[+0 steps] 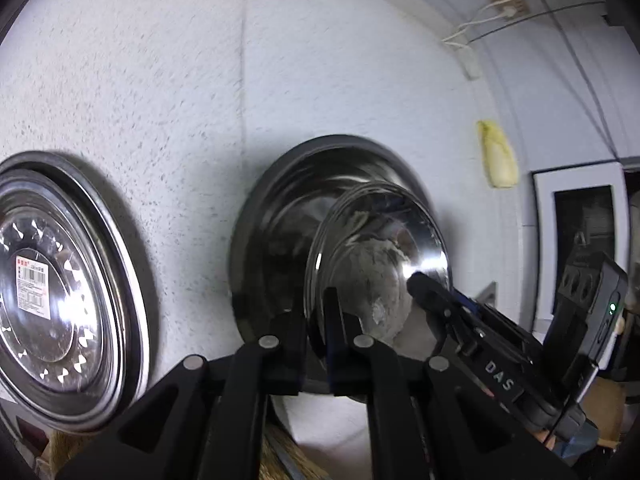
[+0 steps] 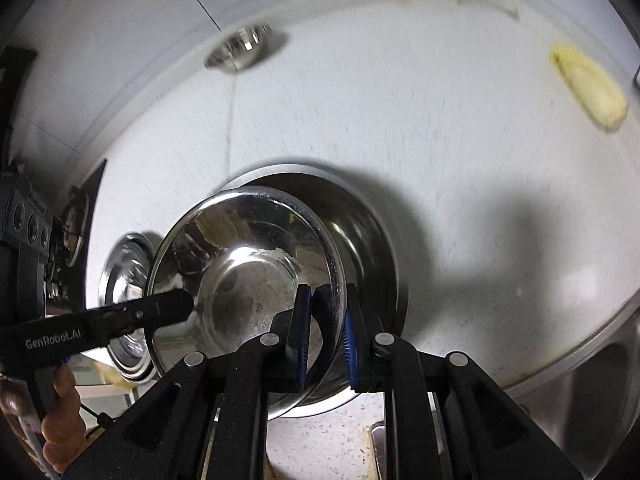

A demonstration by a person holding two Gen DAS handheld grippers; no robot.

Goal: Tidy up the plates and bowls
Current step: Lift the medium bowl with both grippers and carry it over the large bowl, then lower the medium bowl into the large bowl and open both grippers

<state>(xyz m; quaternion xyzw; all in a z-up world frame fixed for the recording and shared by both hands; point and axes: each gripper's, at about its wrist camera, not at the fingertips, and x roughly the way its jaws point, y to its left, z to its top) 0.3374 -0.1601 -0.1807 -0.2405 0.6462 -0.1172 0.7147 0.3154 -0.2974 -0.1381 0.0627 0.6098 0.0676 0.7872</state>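
We clamp both the left gripper (image 1: pixel 316 312) and right gripper (image 2: pixel 326 320) on opposite rims of the small bowl (image 2: pixel 244 280), keeping it level above the larger bowl (image 2: pixel 360 216) for nesting.

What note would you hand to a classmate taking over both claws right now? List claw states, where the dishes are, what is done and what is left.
Left claw: shut on the rim of the small steel bowl.
Right claw: shut on the opposite rim of the same bowl.
Small bowl: held by both, tilted over the larger steel bowl on the white counter, not yet seated in it.
Steel plates: stacked at the left.
Another small bowl: apart, at the counter's far edge.
Left to do: likely nest the held bowl, then fetch the far one.
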